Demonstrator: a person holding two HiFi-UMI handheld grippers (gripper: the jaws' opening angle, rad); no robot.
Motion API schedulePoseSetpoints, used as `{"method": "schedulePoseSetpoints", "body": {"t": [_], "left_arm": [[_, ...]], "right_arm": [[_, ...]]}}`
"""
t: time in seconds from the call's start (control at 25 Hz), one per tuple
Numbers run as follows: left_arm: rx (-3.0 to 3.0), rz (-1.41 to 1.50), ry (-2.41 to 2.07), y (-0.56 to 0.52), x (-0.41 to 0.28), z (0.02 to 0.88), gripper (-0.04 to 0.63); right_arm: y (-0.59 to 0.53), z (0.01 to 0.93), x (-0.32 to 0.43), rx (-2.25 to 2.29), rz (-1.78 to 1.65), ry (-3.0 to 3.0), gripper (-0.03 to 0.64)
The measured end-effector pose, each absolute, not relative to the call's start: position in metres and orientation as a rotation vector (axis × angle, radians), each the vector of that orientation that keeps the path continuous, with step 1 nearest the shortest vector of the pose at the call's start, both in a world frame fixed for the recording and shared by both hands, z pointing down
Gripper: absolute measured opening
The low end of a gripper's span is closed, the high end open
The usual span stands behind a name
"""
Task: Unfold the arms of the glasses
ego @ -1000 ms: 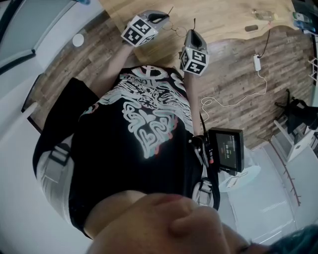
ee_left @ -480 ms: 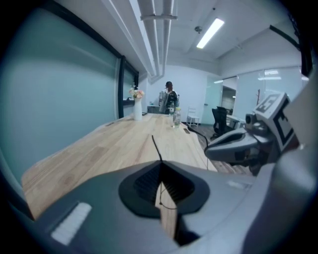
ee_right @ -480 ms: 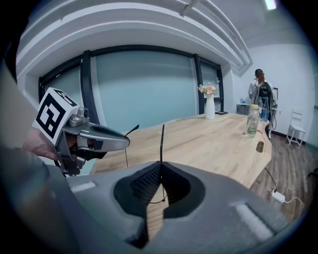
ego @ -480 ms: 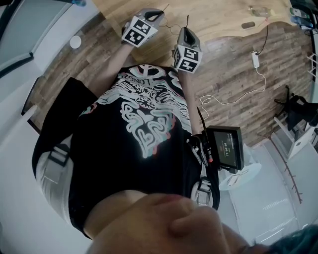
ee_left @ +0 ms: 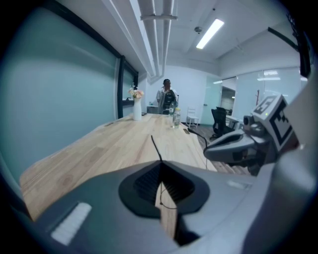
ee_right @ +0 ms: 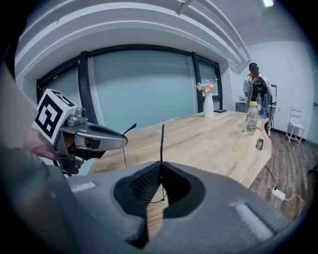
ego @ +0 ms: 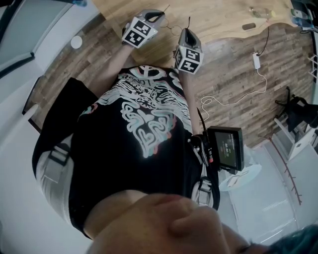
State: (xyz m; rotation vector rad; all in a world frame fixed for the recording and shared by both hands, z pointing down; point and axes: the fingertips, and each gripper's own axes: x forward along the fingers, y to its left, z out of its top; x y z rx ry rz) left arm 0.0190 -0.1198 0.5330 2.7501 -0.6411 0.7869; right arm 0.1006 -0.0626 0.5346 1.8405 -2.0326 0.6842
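Thin wire-framed glasses [ego: 174, 27] hang just above the near edge of the wooden table [ego: 218, 20], between my two grippers. My left gripper [ego: 161, 14] is shut on one black arm [ee_left: 157, 149], whose tip pokes up past the closed jaws [ee_left: 160, 166]. My right gripper [ego: 187, 31] is shut on the other arm [ee_right: 162, 141], which also stands up out of its jaws [ee_right: 161, 167]. A bit of fine wire frame [ee_right: 158, 198] shows below the right jaws. Each gripper appears in the other's view, close alongside: the right gripper [ee_left: 238, 146] and the left gripper [ee_right: 94, 136].
A long wooden table [ee_left: 124, 144] runs away ahead, with a white vase [ee_right: 208, 105] and a water bottle [ee_right: 251, 119] far down it. A person [ee_left: 166, 96] stands at the far end. A white charger and cable [ego: 255, 59] lie on the plank floor to my right.
The head view has shifted slightly. Both grippers stay shut on the glasses' arms in much the same place, and the left one has tilted a little.
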Motion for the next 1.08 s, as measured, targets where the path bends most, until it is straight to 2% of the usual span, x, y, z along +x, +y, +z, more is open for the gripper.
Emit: {"method": "schedulePoseSetpoints", "body": {"t": [1.08], "left_arm": [[2.76, 0.82, -0.591, -0.11, 0.02, 0.538, -0.009]], "right_arm": [[-0.058, 0.545, 0.105, 1.85, 0.706, -2.019, 0.0]]}}
